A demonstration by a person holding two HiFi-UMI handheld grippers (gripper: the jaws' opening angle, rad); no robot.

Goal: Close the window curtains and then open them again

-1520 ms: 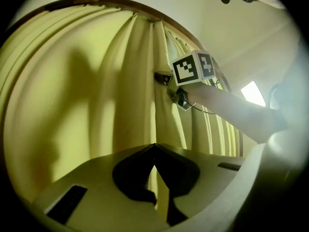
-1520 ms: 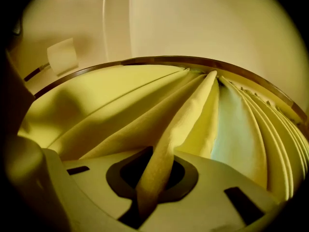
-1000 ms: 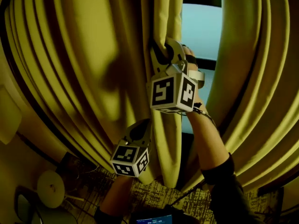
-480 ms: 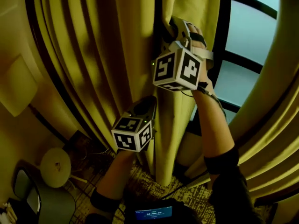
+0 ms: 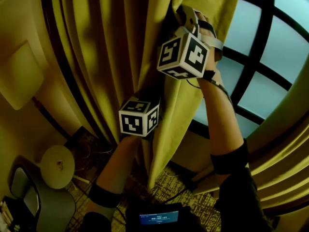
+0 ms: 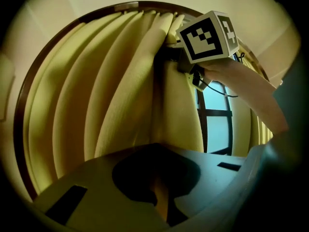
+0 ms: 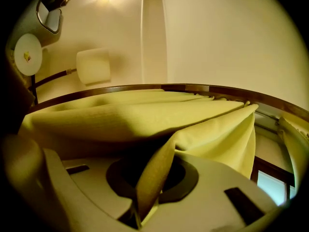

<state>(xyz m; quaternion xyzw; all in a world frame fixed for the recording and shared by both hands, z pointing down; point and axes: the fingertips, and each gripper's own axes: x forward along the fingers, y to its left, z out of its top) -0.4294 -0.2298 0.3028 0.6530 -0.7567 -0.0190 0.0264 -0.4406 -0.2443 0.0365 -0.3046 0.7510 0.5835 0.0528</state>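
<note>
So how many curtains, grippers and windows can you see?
Curtains: 2, left curtain, right curtain
Grippers: 2, left gripper, right gripper
Window: 1
Total: 5

Left tool (image 5: 141, 111) and right tool (image 5: 181, 17): pale grey, each with a round dark hole and dark slots by the jaws. Left cube (image 5: 139, 118) and right cube (image 5: 183, 56): white with black square marks. Thin dark cable (image 5: 195, 85) by the right wrist. Pale strap (image 5: 215, 43) over the right hand. Dark sleeves (image 5: 231, 159) near both elbows.
</note>
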